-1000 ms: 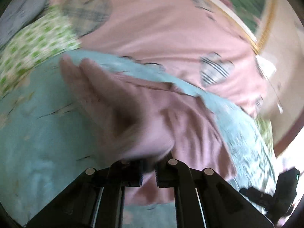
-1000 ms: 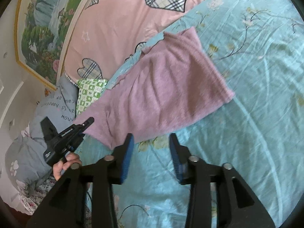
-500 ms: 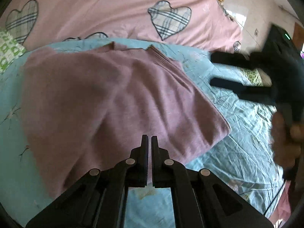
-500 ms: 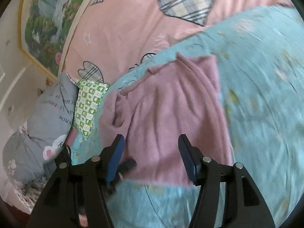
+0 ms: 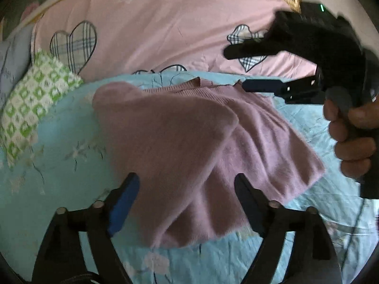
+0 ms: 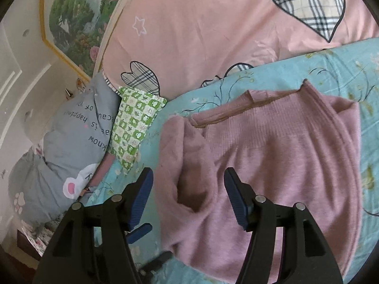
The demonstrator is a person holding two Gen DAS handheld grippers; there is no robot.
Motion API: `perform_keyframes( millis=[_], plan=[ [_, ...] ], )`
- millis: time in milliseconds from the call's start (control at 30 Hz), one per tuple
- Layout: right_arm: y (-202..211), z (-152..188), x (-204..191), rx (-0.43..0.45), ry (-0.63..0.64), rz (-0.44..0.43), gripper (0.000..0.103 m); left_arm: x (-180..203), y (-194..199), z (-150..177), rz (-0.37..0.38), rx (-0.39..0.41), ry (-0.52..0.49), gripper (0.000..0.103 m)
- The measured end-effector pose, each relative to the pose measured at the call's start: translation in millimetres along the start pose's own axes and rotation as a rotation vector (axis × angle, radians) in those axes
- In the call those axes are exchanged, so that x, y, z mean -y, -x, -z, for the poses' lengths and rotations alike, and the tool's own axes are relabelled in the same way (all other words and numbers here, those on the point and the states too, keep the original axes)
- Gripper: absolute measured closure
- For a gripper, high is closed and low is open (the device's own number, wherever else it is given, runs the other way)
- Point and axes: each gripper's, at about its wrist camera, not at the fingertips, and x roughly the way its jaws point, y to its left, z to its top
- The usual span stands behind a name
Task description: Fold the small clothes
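A mauve knitted sweater (image 5: pixel 189 146) lies on the light blue floral bedsheet (image 5: pixel 52 165), with one side folded over its body. My left gripper (image 5: pixel 187 203) is open, its blue pads either side of the near folded edge, holding nothing. My right gripper (image 6: pixel 189 196) is open over the folded sleeve part (image 6: pixel 184 165) of the sweater (image 6: pixel 284 161), also empty. In the left wrist view the right gripper (image 5: pixel 272 71) shows at the upper right, held by a hand, above the sweater's collar end.
A pink quilt with plaid hearts (image 5: pixel 165 30) lies behind the sweater. A green-and-white checked pillow (image 6: pixel 135 125) and a grey printed pillow (image 6: pixel 71 146) sit at the left. A framed landscape picture (image 6: pixel 78 11) hangs on the wall.
My left gripper, shut half a second ago, has opened and let the sweater's folded side drop onto its body. My right gripper has moved in over the sweater and stays open.
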Motion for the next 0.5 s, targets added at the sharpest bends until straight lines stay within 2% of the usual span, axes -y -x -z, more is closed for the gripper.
perform_keyframes(
  millis=[100, 200, 267, 400, 500],
  plan=[
    [-9, -7, 1, -0.021, 0.006, 0.008, 0.039, 7, -20, -8, -0.060, -0.006, -0.026, 0.020],
    [-30, -23, 7, -0.102, -0.002, -0.024, 0.036, 3, -40, -13, -0.107, -0.031, -0.016, 0.021],
    [-47, -33, 7, -0.147, 0.014, -0.023, 0.034, -6, -41, -12, -0.092, -0.045, 0.023, 0.022],
    [-99, -53, 8, -0.278, 0.008, -0.118, 0.027, -14, -35, -7, -0.056, -0.035, 0.041, 0.022],
    [-138, -59, 7, -0.350, 0.028, -0.091, 0.026, -18, -36, -7, -0.035, -0.033, 0.049, 0.022]
  ],
)
